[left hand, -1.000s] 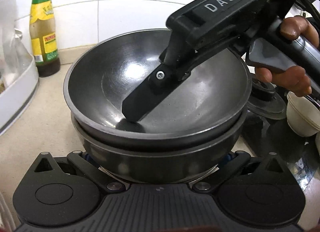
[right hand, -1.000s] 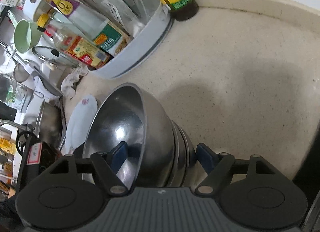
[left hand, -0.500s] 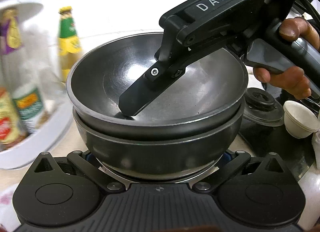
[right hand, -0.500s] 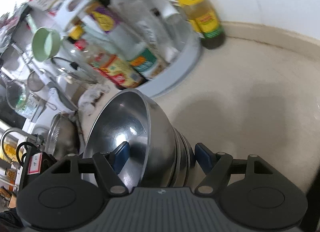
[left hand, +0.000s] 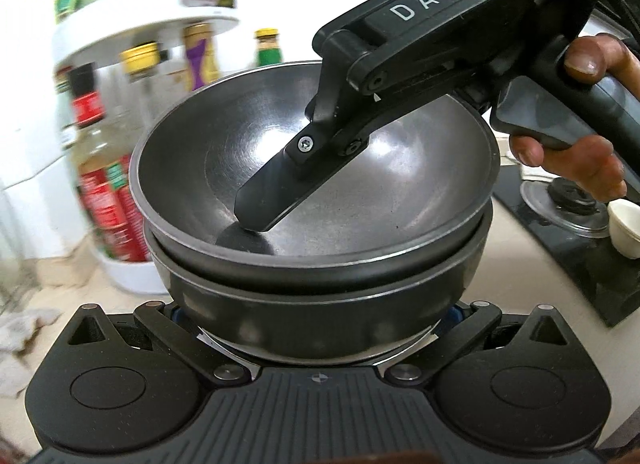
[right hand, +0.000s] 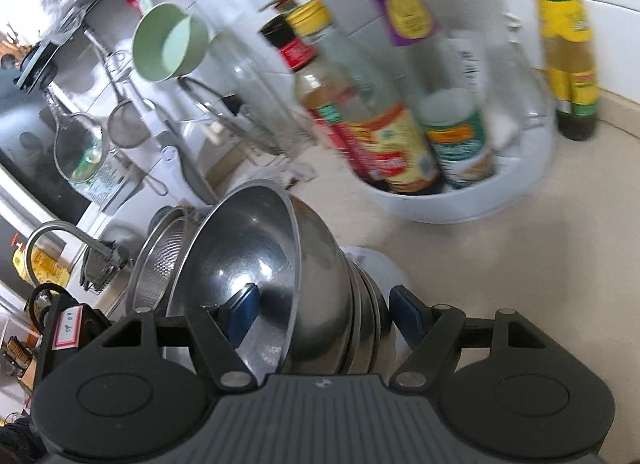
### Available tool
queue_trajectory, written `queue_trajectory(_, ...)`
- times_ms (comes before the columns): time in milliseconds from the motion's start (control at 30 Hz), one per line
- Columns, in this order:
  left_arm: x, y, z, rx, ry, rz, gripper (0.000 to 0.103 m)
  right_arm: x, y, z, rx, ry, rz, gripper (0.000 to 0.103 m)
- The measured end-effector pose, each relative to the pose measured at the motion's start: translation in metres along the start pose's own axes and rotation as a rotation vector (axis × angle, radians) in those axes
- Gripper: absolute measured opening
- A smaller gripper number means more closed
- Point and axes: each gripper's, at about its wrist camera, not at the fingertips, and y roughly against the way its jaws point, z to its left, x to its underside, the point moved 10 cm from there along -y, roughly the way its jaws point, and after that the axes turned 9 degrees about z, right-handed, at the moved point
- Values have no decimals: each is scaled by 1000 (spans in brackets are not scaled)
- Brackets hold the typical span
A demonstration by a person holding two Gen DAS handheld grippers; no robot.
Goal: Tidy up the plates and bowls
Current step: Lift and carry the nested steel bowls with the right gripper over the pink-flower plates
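i am holding a nested stack of steel bowls (left hand: 316, 200) between both tools, clear of the beige counter (right hand: 500, 264) as far as i can judge. my right gripper (right hand: 320, 304) straddles the stack's wall, one blue pad (right hand: 244, 300) inside the top bowl and the other on the outside of the lower bowls, clamped on it. my left gripper (left hand: 316, 318) has its fingers either side of the stack's base; the bowls hide the pads, so i cannot tell whether they press or only cradle.

the nesting looks done; what is left, i judge, is to set the stack down somewhere tidy. a white plate (right hand: 376, 268) with a small floral mark lies on the counter just beyond the stack, not yet sorted, and a perforated colander (right hand: 160, 260) sits to the far left near the tap (right hand: 52, 240).

the bowls are thin brushed metal, round and deep, with rolled rims and glossy highlights; slick, i expect. farther right a white plastic turntable rack (right hand: 472, 200) holds glass sauce bottles (right hand: 368, 136).
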Motion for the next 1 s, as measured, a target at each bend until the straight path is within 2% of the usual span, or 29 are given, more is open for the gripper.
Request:
queue_trajectory(300,26,8,21,-17,26,26,103,-7,-42,23,5,12,24,69)
queue_trajectory(633,44,-26,31,20,22,91,103,3,-74,3,35,-53,42,68)
queue_trajectory(900,55,-38,35,15,15,141,103,6,-90,-2,48,-43,28,67)
queue_trajectory(1000,57,-44,43,18,36,133,103,4,-93,-2,49,-38,13,65)
